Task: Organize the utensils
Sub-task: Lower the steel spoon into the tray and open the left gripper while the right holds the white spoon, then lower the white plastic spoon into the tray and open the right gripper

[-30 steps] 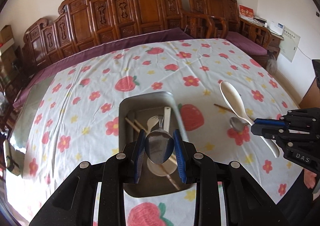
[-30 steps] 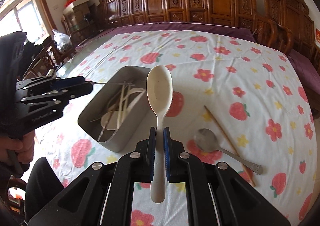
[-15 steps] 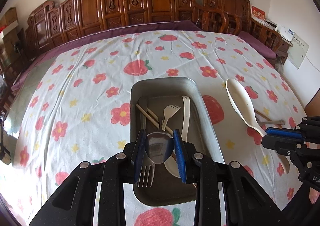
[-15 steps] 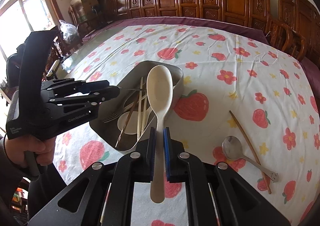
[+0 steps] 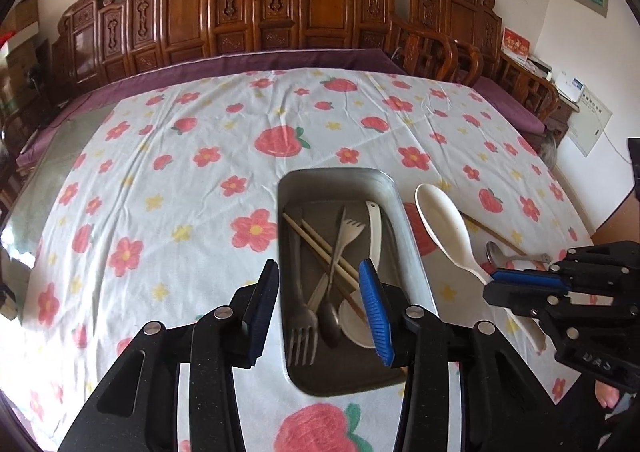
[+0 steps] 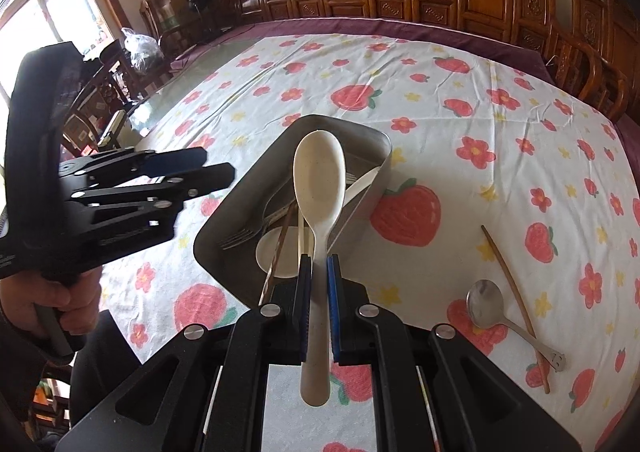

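While the left gripper [image 5: 320, 308] is opening, empty, over the tray [image 5: 404, 212], the white spoon [image 6: 319, 180] clamped by the right gripper [image 6: 318, 308] is best lowered flat inside.

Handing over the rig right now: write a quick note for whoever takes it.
Left gripper: jaws opening, nothing between them, above the grey metal tray.
Right gripper: shut on the large cream plastic rice spoon, held over the tray.
Done: forks, chopsticks, a small metal spoon and a white spoon lie in the tray.
Left: place the rice spoon; then the steel spoon and wooden chopstick on the floral tablecloth.
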Demonstrator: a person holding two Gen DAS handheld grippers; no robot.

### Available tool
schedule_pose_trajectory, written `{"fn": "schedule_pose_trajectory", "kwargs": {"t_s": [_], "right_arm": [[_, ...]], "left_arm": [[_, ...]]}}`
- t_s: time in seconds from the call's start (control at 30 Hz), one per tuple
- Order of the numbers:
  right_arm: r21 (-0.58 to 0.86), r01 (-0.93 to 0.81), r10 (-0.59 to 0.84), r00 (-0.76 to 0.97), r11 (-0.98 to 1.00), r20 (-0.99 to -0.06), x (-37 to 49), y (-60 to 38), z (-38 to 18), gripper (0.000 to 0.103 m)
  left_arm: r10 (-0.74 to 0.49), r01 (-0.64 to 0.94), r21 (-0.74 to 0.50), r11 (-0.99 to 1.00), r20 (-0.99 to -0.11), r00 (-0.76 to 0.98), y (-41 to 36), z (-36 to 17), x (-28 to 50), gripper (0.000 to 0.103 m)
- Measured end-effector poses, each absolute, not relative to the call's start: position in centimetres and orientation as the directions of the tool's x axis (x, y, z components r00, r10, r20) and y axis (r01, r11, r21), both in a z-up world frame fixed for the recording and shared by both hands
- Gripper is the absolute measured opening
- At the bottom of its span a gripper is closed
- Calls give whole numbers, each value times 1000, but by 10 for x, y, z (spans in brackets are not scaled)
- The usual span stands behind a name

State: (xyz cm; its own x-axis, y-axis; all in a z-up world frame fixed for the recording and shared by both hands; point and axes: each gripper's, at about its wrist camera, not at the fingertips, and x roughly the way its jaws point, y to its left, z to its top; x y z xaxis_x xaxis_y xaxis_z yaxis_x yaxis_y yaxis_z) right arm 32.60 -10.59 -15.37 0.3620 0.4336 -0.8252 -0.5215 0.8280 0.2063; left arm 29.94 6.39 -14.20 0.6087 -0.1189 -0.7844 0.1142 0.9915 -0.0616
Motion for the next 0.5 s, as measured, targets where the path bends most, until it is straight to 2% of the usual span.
{"fn": "schedule_pose_trajectory", "kwargs": {"t_s": [0.43, 0.5], "right_arm": [[262, -463, 440, 331, 846, -835, 366, -56, -173, 10], [262, -445, 427, 327, 857, -843, 374, -50, -180, 10]], "left_arm": [[-70, 72, -31, 997, -753, 654, 114, -112, 279, 54], [-70, 67, -35, 997, -751, 656, 117, -109, 279, 59]]}}
